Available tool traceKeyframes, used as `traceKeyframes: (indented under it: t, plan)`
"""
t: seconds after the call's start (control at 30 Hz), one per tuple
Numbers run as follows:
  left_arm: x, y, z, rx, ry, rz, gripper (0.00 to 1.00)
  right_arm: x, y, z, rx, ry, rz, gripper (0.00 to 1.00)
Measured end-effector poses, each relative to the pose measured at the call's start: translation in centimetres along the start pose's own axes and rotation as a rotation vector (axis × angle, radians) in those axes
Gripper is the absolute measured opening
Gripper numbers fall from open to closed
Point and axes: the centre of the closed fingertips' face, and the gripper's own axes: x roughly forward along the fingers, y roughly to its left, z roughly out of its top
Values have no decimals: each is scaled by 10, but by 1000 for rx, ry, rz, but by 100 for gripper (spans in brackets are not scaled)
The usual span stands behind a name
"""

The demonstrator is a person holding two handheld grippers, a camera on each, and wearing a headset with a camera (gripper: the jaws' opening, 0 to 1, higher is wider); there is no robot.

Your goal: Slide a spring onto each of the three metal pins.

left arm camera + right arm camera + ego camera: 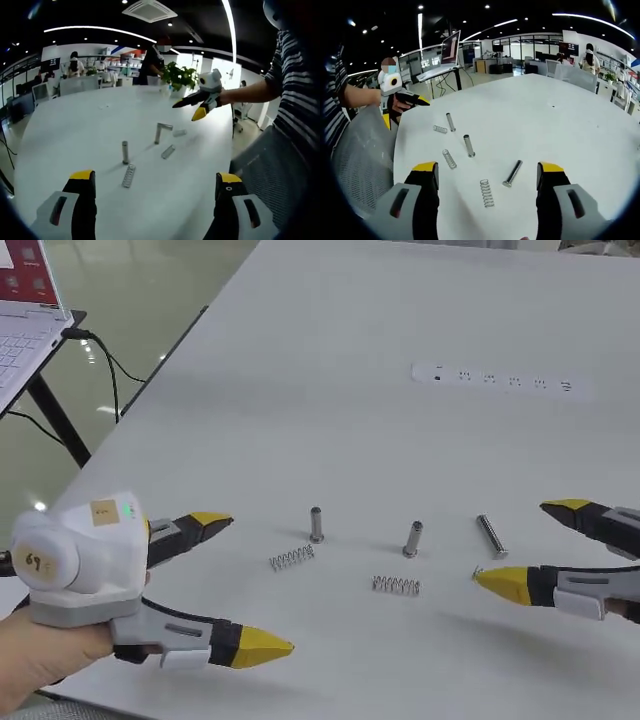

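Left gripper (255, 583), right gripper (512, 543) agape over white table (350, 320); power strip (500, 380), laptop (20, 300) beyond.

**Yellow tips over a white bench**

The left tongs (255, 583) and right tongs (512, 542) have bright yellow tips on black and grey bodies. The bench (350, 360) is plain white. Pins (412, 538) and springs (396, 585) are silver. The person's shirt (295, 90) has dark and light stripes.
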Motion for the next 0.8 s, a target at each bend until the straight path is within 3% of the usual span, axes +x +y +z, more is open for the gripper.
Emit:
traceKeyframes:
  t: [0.33, 0.8]
  plan:
    - [0, 0, -1, -2, 1, -2, 96, 9, -13, 1, 33, 54, -19, 69]
    - [2, -2, -2, -1, 9, -13, 97, 28, -42, -7, 175, 175, -84, 48]
